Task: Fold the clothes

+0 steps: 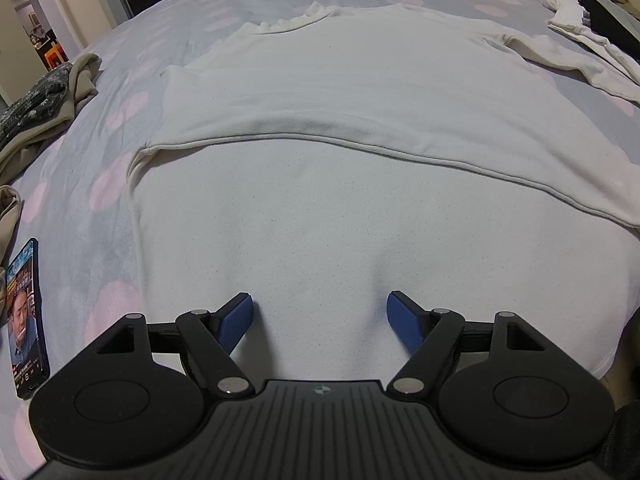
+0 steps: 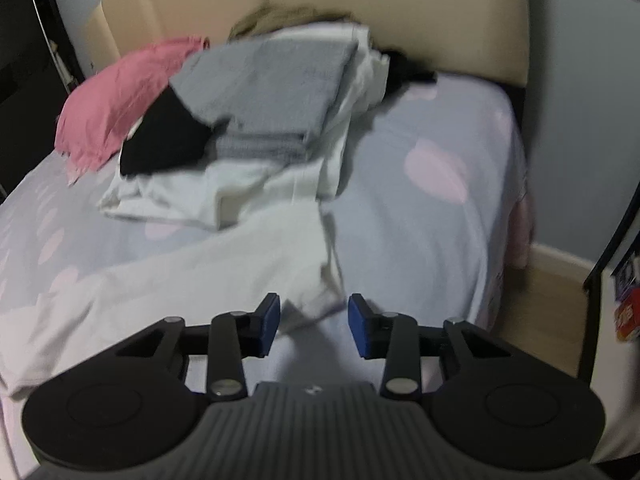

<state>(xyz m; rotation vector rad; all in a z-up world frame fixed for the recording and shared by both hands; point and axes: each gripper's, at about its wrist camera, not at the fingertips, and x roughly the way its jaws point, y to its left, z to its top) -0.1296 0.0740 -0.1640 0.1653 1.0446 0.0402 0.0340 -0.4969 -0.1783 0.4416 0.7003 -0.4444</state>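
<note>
One white shirt on one bed, my two grippers over it.

The bed carries the white shirt spread flat at its middle, lower part folded up. Beyond the shirt I count one clothes stack and one pink pillow; left of it, one phone. My left gripper and right gripper both gape, holding nothing.

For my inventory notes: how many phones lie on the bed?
1. The phone lies screen-up at the left wrist view's left edge, beside the white shirt. Clothes may hide others.
</note>
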